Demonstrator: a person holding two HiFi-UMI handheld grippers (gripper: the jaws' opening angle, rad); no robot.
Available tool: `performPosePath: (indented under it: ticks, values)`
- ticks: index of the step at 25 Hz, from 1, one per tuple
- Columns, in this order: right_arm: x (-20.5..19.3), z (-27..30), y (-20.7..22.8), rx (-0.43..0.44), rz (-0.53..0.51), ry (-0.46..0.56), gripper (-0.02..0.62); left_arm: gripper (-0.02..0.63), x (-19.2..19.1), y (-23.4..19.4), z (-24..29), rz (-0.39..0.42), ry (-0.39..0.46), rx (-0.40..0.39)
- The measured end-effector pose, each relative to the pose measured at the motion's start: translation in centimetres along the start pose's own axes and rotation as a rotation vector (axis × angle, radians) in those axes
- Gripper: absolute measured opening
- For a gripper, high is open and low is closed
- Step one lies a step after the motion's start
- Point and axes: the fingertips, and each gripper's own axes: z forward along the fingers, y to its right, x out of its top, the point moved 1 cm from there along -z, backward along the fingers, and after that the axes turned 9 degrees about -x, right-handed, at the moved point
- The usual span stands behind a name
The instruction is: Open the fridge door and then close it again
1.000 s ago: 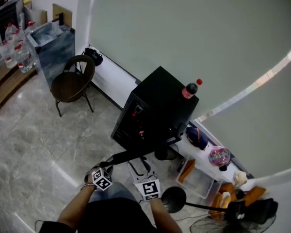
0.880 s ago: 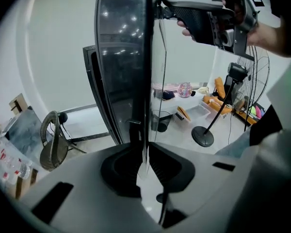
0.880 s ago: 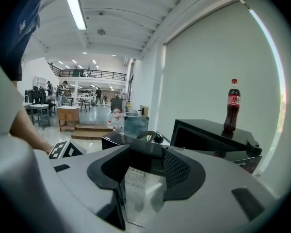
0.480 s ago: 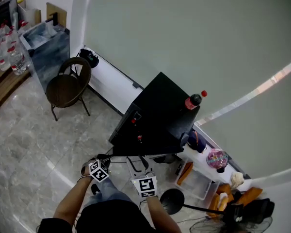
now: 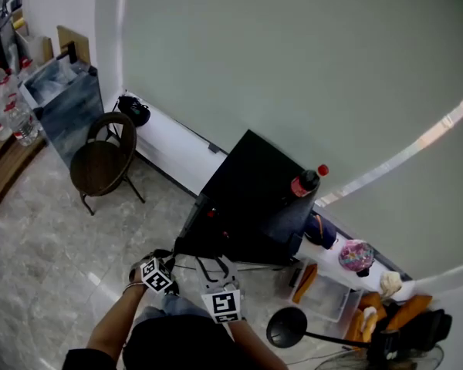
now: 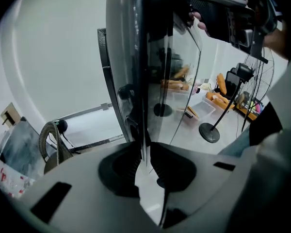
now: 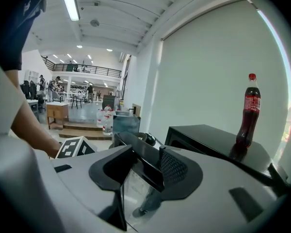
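Cola bottle on fridge, chair, floor stand nearby

Head view steeply down over fridge; both gripper views close on door

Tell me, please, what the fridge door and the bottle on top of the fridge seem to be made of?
Fridge door: clear glass pane, likely, in a black frame; the floor shows through it.
Bottle: probably clear glossy plastic, dark drink, red cap and label.
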Motion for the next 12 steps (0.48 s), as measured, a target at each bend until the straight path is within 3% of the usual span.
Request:
performPosePath:
  ticks: [7,12]
  values:
    - [0.8,2.8,1.4,-0.055,0.027,0.03,0.155,0.06,2.1,-3.4,1.5,0.036,-0.024,-0.038]
    - [1.0,4.5,2.6,-0.117,-0.022,-0.013,0.155,0.06,4.1,-5.6,2.5,0.085,-0.015,-0.077]
